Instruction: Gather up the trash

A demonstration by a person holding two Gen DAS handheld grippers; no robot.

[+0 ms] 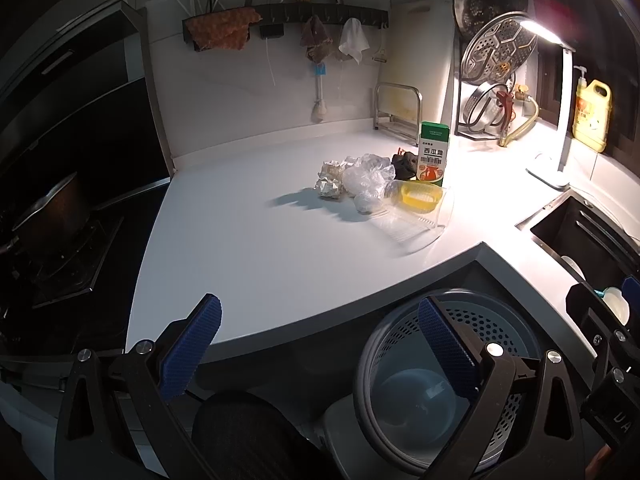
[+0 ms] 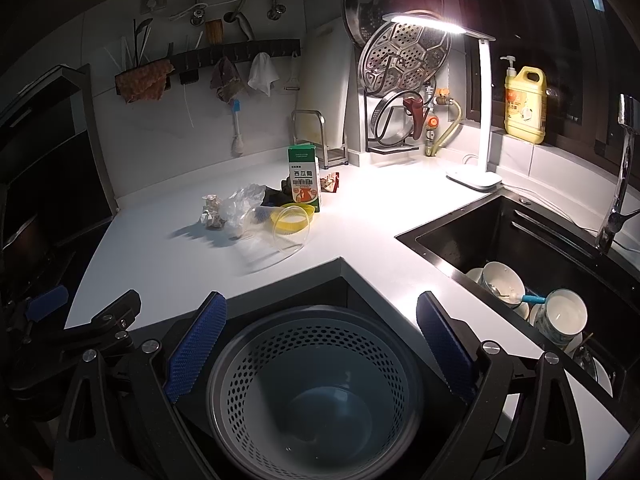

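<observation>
Hovering near the front edge of the white L-shaped countertop (image 2: 360,224), both grippers are spread wide with nothing between their blue-padded fingers. The left gripper (image 1: 320,348) hangs over the counter's near edge, and the right gripper (image 2: 322,344) hangs directly above the grey perforated plastic waste bin (image 2: 316,392), which stands on the floor in the counter's inner corner and looks empty, though its dim bottom is hard to read.

The trash lies in a cluster toward the far middle of the countertop, well apart from both grippers. At the left is crumpled silver foil (image 1: 331,180), touching a crumpled clear plastic bag (image 1: 366,176). Just right of these a clear plastic cup with a yellow lid (image 1: 416,200) lies on its side. Behind it a green-and-white upright carton (image 1: 433,152) stands, with a dark crumpled scrap (image 1: 405,162) beside it. At the far right a white desk lamp (image 2: 480,120) shines; a black sink (image 2: 500,240) holds white bowls (image 2: 560,314).
</observation>
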